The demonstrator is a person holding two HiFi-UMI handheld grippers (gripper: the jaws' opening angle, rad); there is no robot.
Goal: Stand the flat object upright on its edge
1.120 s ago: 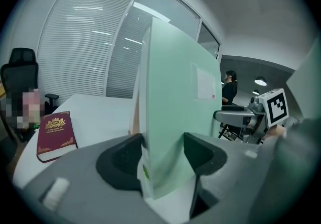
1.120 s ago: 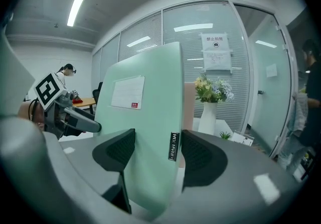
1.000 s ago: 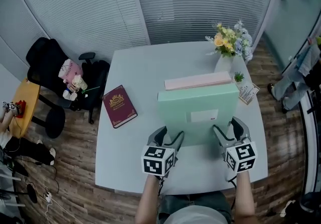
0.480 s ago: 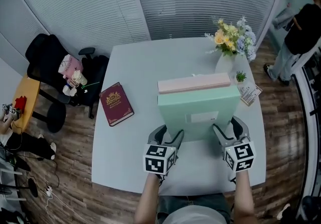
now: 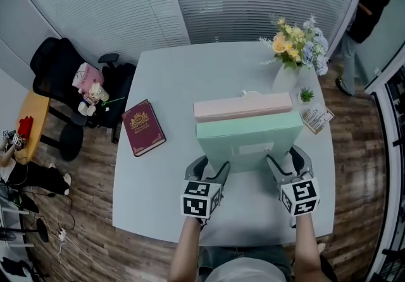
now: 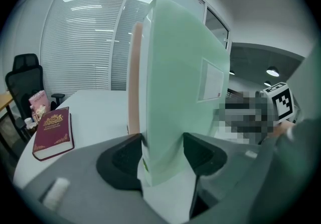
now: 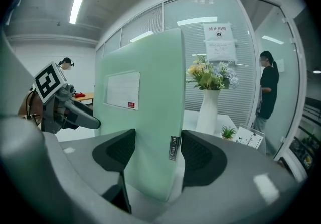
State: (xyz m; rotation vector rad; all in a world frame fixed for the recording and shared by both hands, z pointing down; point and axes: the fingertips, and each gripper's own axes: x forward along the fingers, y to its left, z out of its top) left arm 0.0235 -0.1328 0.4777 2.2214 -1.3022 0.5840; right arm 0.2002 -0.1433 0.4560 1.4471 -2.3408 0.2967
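Green flat box (image 5: 248,141): near-upright, long edge down, table (image 5: 177,78) centre; pink slab (image 5: 243,107) just behind at its 12 o'clock. L gripper (image 5: 211,171) & R gripper (image 5: 286,164) each clamped on a lower corner. Vs 1 s ago: box lowered slightly, so set-down looks imminent; table contact unconfirmed.

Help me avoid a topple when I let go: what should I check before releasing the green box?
1. Grip of the left gripper on the green box, at one lower corner: ok, pads pressed on it.
2. Grip of the right gripper at the other lower corner: ok.
3. Box upright: ok.
4. Bottom edge resting on the table: cannot tell, the jaws hide it.
5. Whether the pink flat object close behind touches or props the box: cannot tell.
6. The vase and the red book apart from the box: ok.
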